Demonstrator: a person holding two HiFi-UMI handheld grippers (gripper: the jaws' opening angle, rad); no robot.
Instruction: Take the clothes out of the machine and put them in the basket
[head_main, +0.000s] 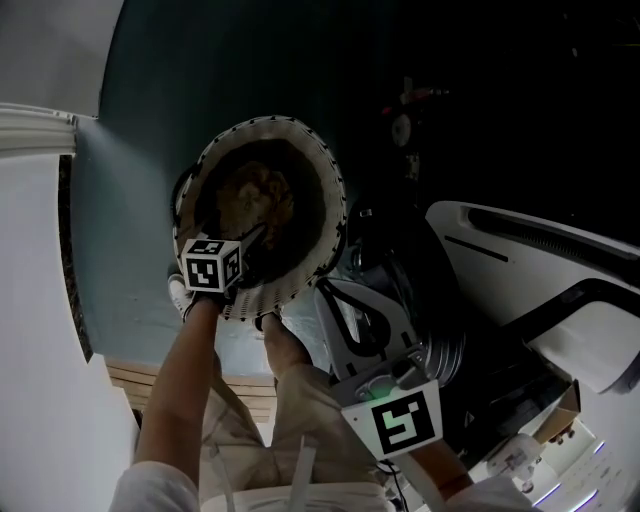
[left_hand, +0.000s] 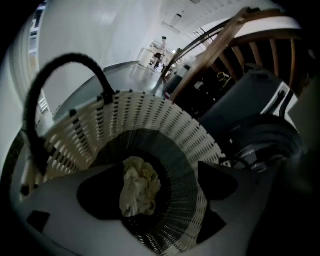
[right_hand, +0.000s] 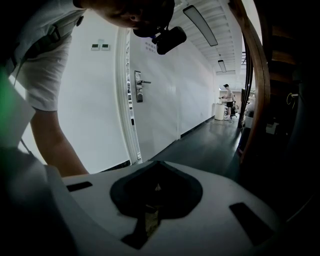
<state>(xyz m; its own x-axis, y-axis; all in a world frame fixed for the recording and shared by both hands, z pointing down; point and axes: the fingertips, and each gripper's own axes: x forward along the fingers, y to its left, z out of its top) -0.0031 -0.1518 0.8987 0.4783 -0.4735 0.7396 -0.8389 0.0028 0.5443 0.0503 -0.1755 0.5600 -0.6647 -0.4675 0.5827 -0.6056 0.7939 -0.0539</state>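
A round white wicker basket (head_main: 332, 205) with a dark handle (left_hand: 60, 62) stands on the dark floor. A crumpled cream cloth (head_main: 256, 195) (left_hand: 140, 187) lies at its bottom. My left gripper (head_main: 260, 243) (left_hand: 157, 189) hangs over the basket's near rim. Its jaws are wide apart, and the cloth lies loose below them, untouched. My right gripper (head_main: 342, 305) (right_hand: 156, 170) is held to the right of the basket, beside the white washing machine (head_main: 540, 265). Its jaws meet at the tips with nothing visible between them. The machine's drum is not visible.
A white wall (head_main: 40, 300) and door frame stand at the left, with wooden slats (head_main: 150, 380) on the floor below. The person's legs (head_main: 300, 400) are close behind the basket. A door with a handle (right_hand: 139, 85) and a distant person (right_hand: 227, 95) lie down the corridor.
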